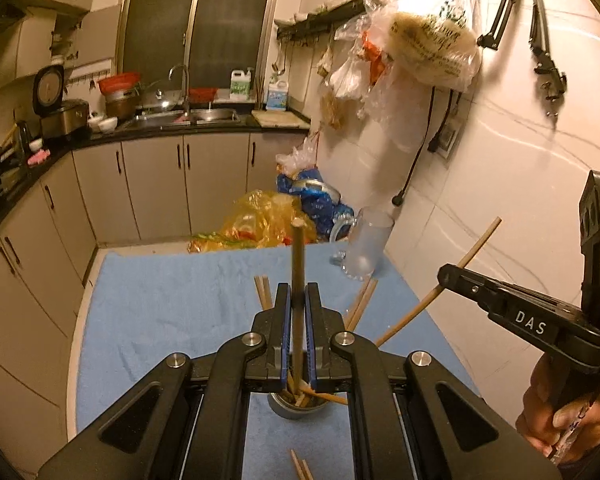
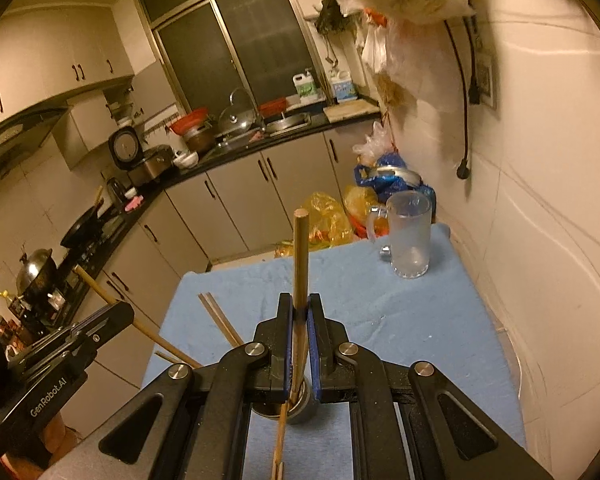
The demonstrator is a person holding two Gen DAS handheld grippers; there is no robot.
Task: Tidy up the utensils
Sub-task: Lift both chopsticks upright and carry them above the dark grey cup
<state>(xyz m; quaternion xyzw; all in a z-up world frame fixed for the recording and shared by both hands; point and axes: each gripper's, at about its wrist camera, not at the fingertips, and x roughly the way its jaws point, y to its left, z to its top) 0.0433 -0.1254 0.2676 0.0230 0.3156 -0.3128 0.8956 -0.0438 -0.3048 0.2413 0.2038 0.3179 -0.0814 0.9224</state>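
Note:
My left gripper (image 1: 299, 300) is shut on a wooden chopstick (image 1: 298, 264) that stands upright, its lower end in a small metal cup (image 1: 300, 408) holding several chopsticks. My right gripper (image 2: 300, 312) is shut on another wooden chopstick (image 2: 301, 256), also upright over the metal cup (image 2: 300, 404). Each gripper shows in the other's view: the right one (image 1: 446, 276) with its chopstick slanting, the left one (image 2: 120, 312) likewise. Loose chopsticks (image 2: 218, 316) lie on the blue towel (image 2: 400, 300); more lie near the cup (image 1: 362, 300).
A frosted glass mug (image 2: 410, 236) stands at the towel's far right corner, also in the left wrist view (image 1: 366, 248). Plastic bags (image 1: 268, 220) lie on the floor beyond. The tiled wall (image 2: 540, 200) is close on the right. Kitchen counter (image 1: 160, 128) runs behind and left.

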